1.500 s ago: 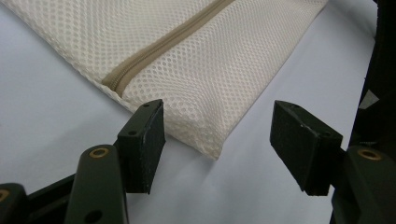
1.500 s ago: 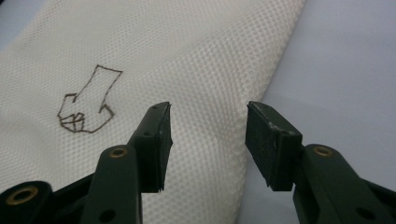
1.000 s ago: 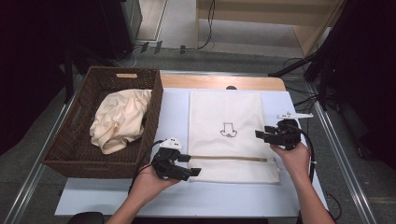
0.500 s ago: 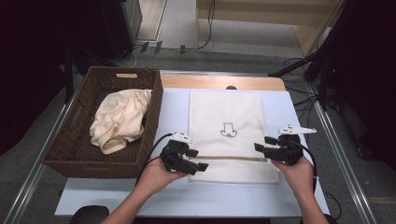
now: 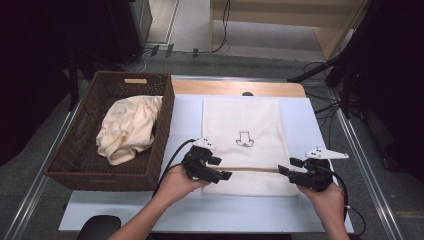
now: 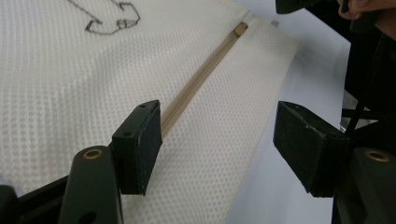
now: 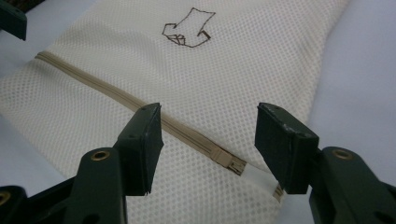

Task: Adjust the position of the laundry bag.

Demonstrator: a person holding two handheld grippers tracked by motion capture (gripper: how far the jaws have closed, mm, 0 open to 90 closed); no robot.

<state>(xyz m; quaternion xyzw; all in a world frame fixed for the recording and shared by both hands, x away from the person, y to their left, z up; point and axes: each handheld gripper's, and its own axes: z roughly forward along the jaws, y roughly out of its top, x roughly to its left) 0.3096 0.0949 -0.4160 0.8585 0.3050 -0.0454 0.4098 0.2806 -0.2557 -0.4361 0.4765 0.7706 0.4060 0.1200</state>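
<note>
A cream mesh laundry bag (image 5: 243,142) lies flat on the counter (image 5: 300,115), toward its near edge and a little right of the middle, with a tan zipper (image 5: 250,169) running across its near part and a small dark line drawing (image 5: 244,140) printed mid-panel. The zipper's slider is hard to make out; the right gripper view shows the zipper's end (image 7: 232,164) between its jaws, the pull itself unclear. The left hand-held gripper (image 5: 220,172) sits at the bag's near-left edge over the zipper, jaws apart and clamped on nothing. The right hand-held gripper (image 5: 286,170) is at the bag's near-right edge, jaws apart, having just been opening, with the zipper end below them and unpressed. Both forearms are cut off by the bottom edge. At the counter's left stands a wicker basket (image 5: 80,160) holding crumpled cream cloth (image 5: 127,127).
</note>
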